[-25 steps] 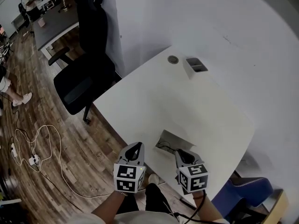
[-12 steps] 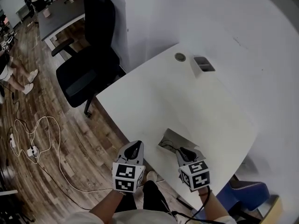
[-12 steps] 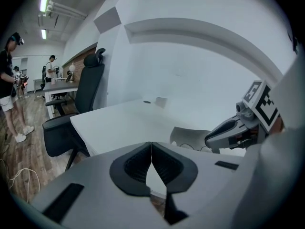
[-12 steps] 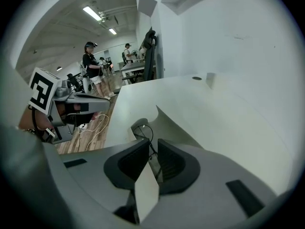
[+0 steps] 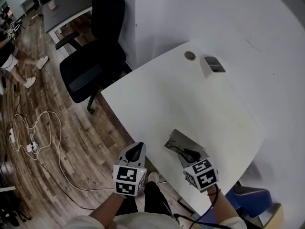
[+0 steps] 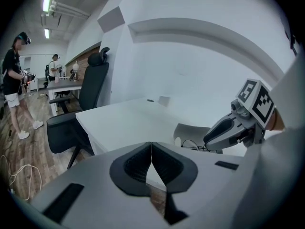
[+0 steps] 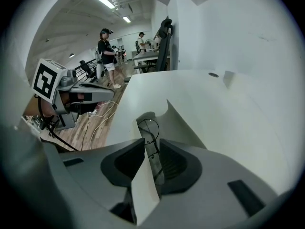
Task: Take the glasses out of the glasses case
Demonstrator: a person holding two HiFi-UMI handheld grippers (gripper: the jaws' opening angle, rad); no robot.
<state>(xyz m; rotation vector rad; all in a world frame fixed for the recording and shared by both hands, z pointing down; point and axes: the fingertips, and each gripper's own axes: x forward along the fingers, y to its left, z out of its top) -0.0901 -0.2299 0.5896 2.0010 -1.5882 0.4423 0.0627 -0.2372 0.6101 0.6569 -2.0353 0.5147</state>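
Note:
The grey glasses case [image 5: 177, 138] lies open near the front edge of the white table [image 5: 190, 99], with thin black wire glasses [image 5: 178, 150] inside. My right gripper [image 5: 189, 154] is at the case's near end. In the right gripper view its jaws stand apart [image 7: 151, 152], astride the case's pale near wall [image 7: 144, 185] and a temple of the glasses [image 7: 151, 127]; the raised lid [image 7: 186, 120] is beyond. My left gripper [image 5: 138, 148] hangs off the table's edge, shut and empty [image 6: 151, 149]; from it I see the case [image 6: 188, 130] and the right gripper [image 6: 212, 138].
A black office chair [image 5: 88, 73] stands left of the table. A small box [image 5: 213, 64] and a round grommet [image 5: 190, 56] sit at the table's far corner. Cables [image 5: 33, 137] trail on the wood floor; a blue seat [image 5: 248, 197] is lower right. People stand far left.
My right gripper has moved forward over the near end of the open case. The left gripper has stayed beside the table edge. The head view has shifted a little.

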